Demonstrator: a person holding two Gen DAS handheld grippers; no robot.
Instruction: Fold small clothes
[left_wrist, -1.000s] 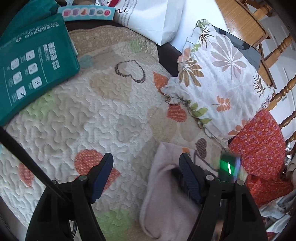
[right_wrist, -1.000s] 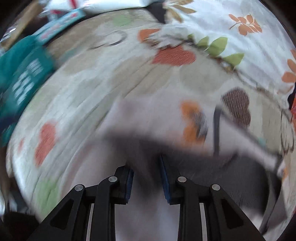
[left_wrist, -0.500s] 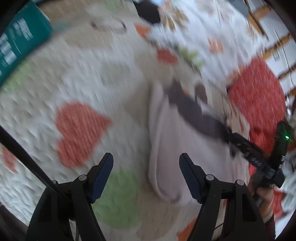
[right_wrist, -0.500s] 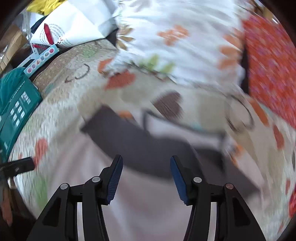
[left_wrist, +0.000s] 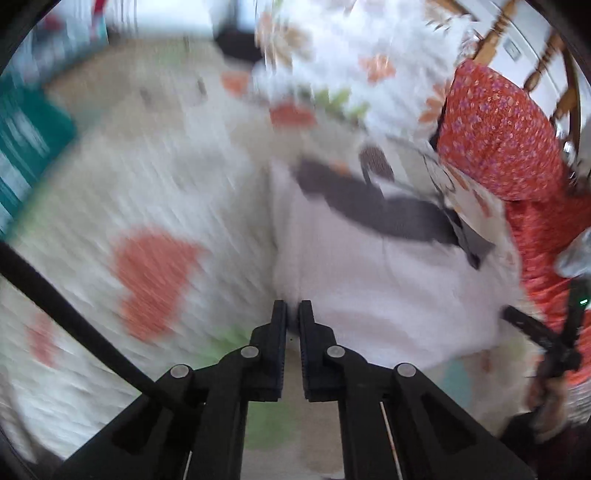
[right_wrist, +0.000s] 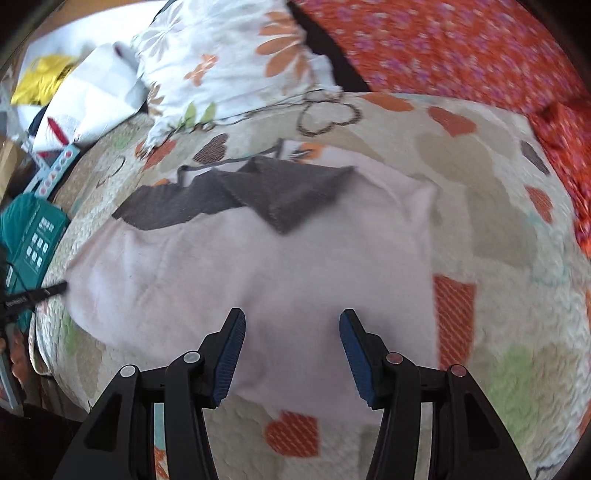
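Down through the left wrist view, one pale pink soft garment (left_wrist: 373, 284) with a dark grey band (left_wrist: 373, 210) lies flat on the quilted bedspread patterned with hearts (left_wrist: 147, 206). The left gripper (left_wrist: 291, 310) has just been closing; its jaws now stand nearly together at the garment's left edge, though blur hides whether cloth is pinched between them. Two cushions sit behind: one white leaf-print pillow (left_wrist: 354, 62) and one red flowered cushion (left_wrist: 498, 136). At the right edge the right gripper (left_wrist: 535, 328) shows.

From the right wrist view, the same single garment (right_wrist: 258, 258) spreads below the right gripper (right_wrist: 291, 328), whose jaws stand about half open with nothing gripped. One teal packet (right_wrist: 33, 236) lies at the left.
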